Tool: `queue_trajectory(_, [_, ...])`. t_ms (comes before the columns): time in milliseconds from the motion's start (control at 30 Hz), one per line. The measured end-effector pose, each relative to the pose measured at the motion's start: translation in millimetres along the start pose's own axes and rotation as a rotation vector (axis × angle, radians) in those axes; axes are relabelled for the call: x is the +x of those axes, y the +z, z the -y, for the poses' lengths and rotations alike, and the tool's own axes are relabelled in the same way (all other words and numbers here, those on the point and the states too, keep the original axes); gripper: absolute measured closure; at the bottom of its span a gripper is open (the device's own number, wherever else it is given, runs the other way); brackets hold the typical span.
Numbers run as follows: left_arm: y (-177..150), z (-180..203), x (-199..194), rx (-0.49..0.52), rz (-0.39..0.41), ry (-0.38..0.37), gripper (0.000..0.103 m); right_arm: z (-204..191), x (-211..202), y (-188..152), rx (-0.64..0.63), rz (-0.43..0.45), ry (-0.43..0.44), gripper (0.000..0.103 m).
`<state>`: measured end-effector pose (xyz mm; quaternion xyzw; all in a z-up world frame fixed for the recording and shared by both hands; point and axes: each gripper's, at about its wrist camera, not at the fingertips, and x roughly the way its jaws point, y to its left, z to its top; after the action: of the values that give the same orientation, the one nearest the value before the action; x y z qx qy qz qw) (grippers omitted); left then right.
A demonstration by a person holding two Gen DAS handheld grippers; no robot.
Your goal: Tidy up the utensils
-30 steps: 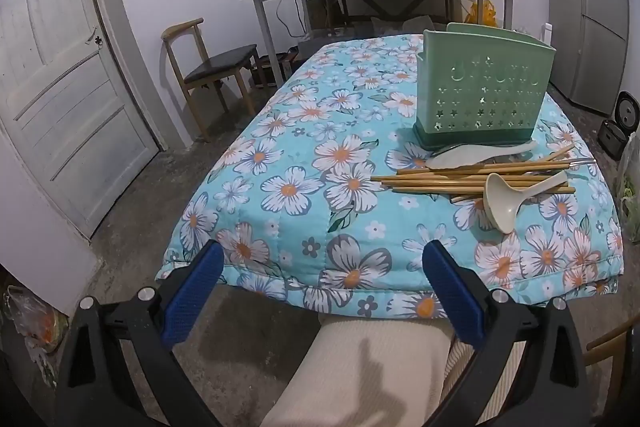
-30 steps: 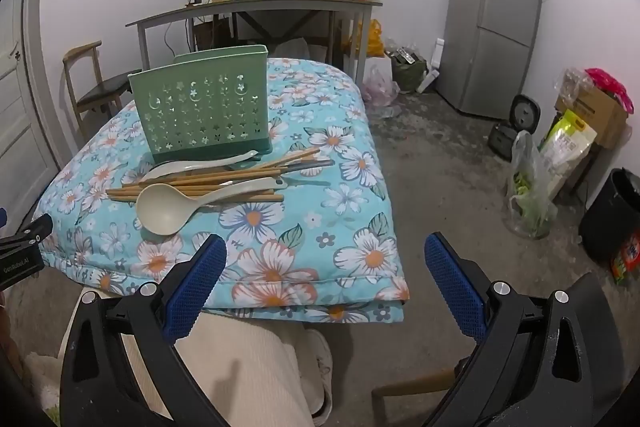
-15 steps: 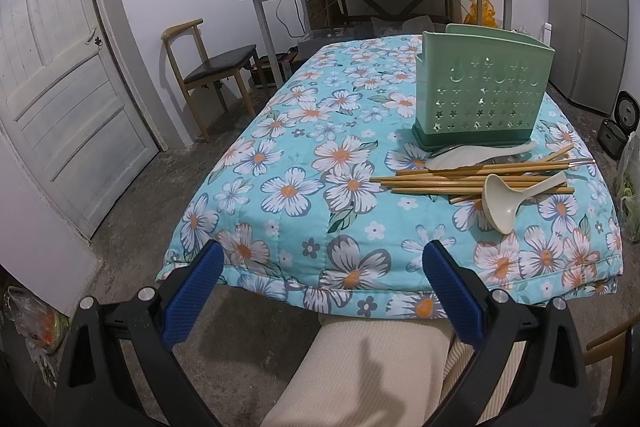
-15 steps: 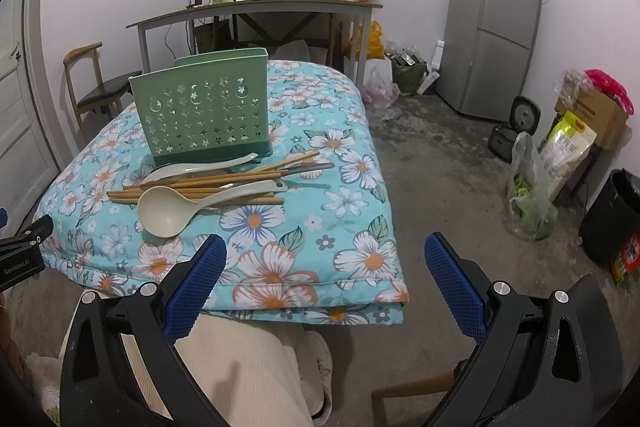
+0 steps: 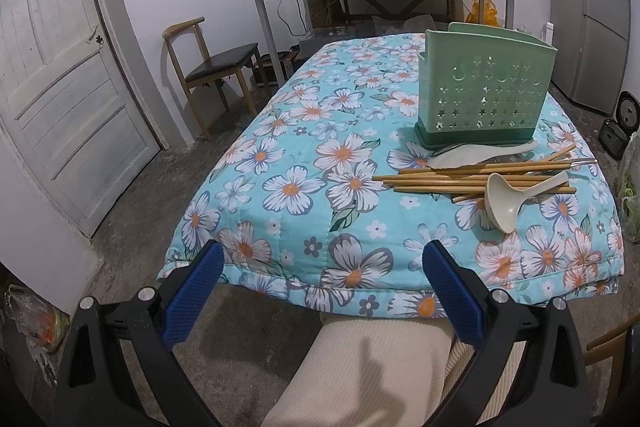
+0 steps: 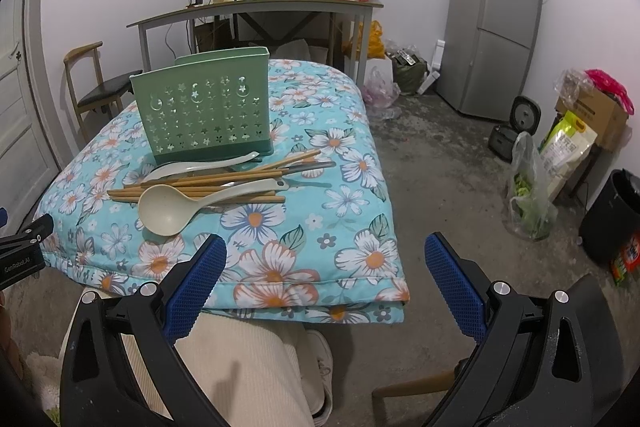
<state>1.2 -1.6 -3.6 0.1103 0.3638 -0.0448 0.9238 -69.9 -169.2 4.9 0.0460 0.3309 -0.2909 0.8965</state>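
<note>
A floral quilt [image 5: 304,163] covers the table in a bare concrete-floored room; near its front right corner lies a loose pile of chopsticks [image 5: 460,181] with a ladle [image 6: 168,213] resting across them and a flat spoon [image 6: 192,167] behind, touching the base of the upright green utensil holder [image 6: 206,107]. Both the left claw [image 5: 323,291] and right claw [image 6: 326,287] stand apart and empty, short of the front edge. Risk, as judged: lifting the ladle may drag chopsticks, and the soft quilt could let the holder tip.

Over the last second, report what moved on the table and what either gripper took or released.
Nothing visibly changed. The left gripper and right gripper hang open and empty short of the table edge; the ladle, chopsticks and green holder lie as before.
</note>
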Motion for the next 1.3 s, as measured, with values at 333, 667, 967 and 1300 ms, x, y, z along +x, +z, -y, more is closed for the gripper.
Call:
queue_trajectory(333, [-3.3,-4.4,2.4,-0.001,-0.007,0.001,0.006,1.4,-1.1,-2.7,0.001,-0.001,0.003,0.008])
queue_trajectory(667, [-5.8,-5.9,5.3,0.000,-0.014,0.008,0.006,1.3,-0.8,-2.7,0.000,-0.001,0.001,0.008])
queue_trajectory(967, [-5.6,-5.8,5.4,0.000,-0.016,0.009,0.006,1.7,-0.6,-2.6,0.000,-0.002,0.003,0.008])
queue_trajectory(1300, [-5.1,-6.0,5.5,0.002,-0.019,0.010,0.006,2.9,-0.3,-2.7,0.002,-0.001,0.002,0.008])
